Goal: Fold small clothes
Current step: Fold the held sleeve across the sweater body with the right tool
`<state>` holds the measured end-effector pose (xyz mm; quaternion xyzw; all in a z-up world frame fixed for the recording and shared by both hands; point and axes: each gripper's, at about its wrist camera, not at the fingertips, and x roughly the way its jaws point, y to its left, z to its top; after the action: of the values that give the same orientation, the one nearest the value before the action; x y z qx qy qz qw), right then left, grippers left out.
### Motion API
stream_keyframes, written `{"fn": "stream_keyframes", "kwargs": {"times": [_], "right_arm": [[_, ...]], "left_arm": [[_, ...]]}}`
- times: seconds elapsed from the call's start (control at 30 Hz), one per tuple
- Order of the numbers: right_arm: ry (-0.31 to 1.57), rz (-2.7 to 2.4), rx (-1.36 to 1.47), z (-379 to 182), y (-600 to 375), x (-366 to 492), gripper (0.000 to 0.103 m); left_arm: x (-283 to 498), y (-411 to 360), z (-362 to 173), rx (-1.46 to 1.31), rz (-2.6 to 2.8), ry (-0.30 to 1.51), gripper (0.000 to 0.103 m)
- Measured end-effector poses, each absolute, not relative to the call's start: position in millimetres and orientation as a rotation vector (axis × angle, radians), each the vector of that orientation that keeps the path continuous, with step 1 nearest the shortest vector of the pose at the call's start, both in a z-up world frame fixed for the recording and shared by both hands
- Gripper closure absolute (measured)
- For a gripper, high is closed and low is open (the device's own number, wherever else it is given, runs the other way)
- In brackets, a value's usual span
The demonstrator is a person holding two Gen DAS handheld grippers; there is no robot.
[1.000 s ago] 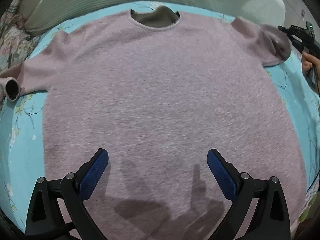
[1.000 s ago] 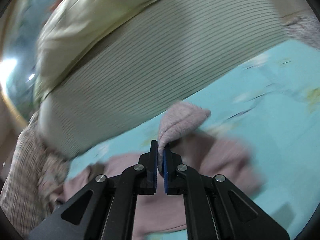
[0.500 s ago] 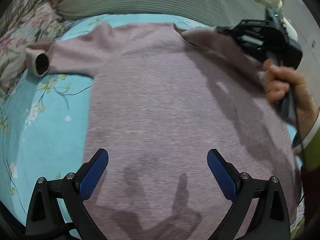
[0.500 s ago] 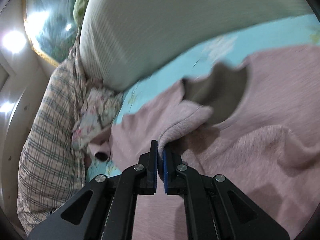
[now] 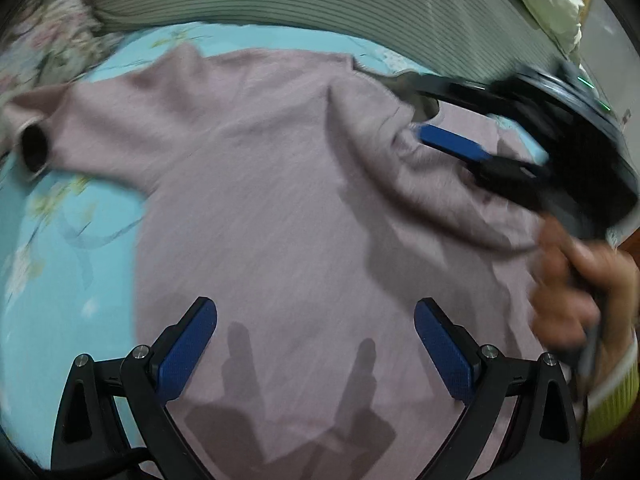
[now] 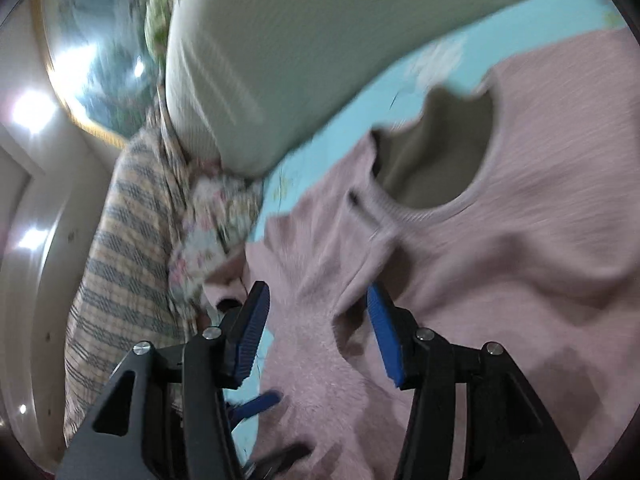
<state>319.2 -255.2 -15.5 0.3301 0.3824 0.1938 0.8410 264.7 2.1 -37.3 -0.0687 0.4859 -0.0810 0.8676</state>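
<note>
**Pink sweater spread on a bed, one sleeve laid across the chest**

A fuzzy, dusty-pink sweater (image 5: 260, 216) lies flat on a turquoise floral bedsheet (image 5: 60, 248), directly ahead of and beneath both hand-held grippers. The left gripper (image 5: 316, 344) hovers over the lower body of the garment with its blue-padded jaws spread wide, holding nothing. Beyond it and to its right, the right gripper (image 6: 318, 328) sits low over the chest area with its jaws parted; a raised ridge of sleeve fabric (image 6: 360, 264) stands between them, touching or nearly touching the right-hand pad. It does not look pinched. The person's right hand (image 5: 572, 280) is blurred at the edge of the left view.

The neck opening (image 6: 436, 152), lined in olive-grey, lies just beyond the right gripper. The other sleeve reaches far to the left of the left gripper, ending in a round, dark cuff (image 5: 34, 148). A ribbed grey-green pillow (image 5: 320, 4) sits beyond the sweater, with a plaid blanket (image 6: 120, 260) and flowered cloth beside it.

The knit looks soft, light and limp with a grippy nap; it should drape and bunch rather than hold a crease. Good holds are likely the cuff, shoulder seam or hem corners, where the edge is thicker.
</note>
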Motion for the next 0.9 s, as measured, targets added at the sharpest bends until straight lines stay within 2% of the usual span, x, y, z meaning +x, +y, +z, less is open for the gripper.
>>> {"fn": "stream_keyframes", "kwargs": {"times": [0.23,0.27,0.3,0.33,0.37,0.53,0.77,0.87,0.9], "right_arm": [[0.673,0.33,0.711,26.2,-300.1,255.2,0.05],[0.667,0.319,0.705,29.5,-306.3,246.3,0.05],[0.659,0.309,0.695,32.6,-312.1,237.2,0.05],[0.653,0.299,0.686,34.6,-316.0,230.7,0.049],[0.647,0.285,0.673,35.5,-319.8,223.9,0.049],[0.666,0.231,0.669,24.2,-331.5,212.1,0.048],[0.713,0.211,0.651,14.7,-330.3,206.8,0.048],[0.709,0.187,0.653,15.1,-337.5,202.5,0.048],[0.708,0.177,0.652,15.3,-340.2,201.3,0.048]], "left_arm": [[370.9,-48.1,-45.4,-0.034,-0.115,0.987,0.004],[382.4,-47.5,-49.1,-0.019,-0.084,0.994,0.006],[391.3,-42.7,-51.6,-0.017,-0.051,0.999,0.016],[394.3,-33.0,-52.5,-0.038,-0.034,1.003,0.021],[393.7,-22.7,-51.2,-0.074,-0.034,0.999,0.022],[368.7,28.6,-50.2,-0.227,-0.069,0.961,0.022],[400.2,28.1,-49.5,-0.303,-0.259,0.986,0.022],[418.5,20.2,-52.1,-0.251,-0.302,0.995,0.029],[419.1,19.1,-51.9,-0.236,-0.313,0.992,0.042]]}}
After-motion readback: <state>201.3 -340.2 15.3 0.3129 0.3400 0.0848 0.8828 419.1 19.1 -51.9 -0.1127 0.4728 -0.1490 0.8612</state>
